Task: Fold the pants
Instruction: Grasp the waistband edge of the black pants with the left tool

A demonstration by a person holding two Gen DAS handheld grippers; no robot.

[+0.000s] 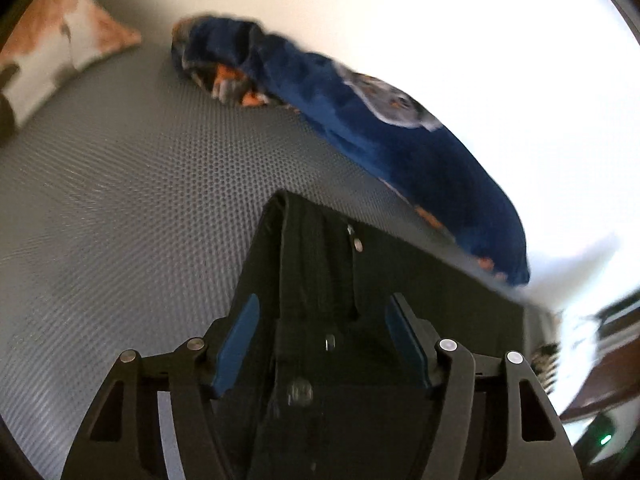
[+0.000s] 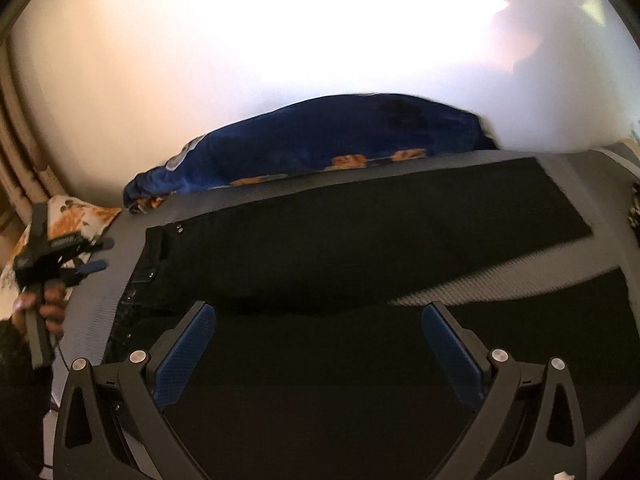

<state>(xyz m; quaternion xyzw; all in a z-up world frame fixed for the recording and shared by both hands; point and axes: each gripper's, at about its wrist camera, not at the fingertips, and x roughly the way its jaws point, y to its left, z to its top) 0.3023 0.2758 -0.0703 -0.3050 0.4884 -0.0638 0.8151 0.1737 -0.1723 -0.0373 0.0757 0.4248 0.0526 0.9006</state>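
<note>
**Black Pants Laid Out, First Fold Pending**

Black pants (image 2: pixel 360 248) lie flat across the grey bed (image 1: pixel 120 200), legs apart. Right gripper (image 2: pixel 320 348) hovers wide open; left gripper (image 1: pixel 320 344) stands parted over the waistband, gripping nothing. Next: pinch an edge.

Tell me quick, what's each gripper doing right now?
Left gripper: open, holding nothing, over the waistband of the black pants.
Right gripper: open wide, empty, above the pants.

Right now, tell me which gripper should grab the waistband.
Left. The left gripper hovers open over the black pants' waistband; the right gripper sits farther along, over the legs.
</note>
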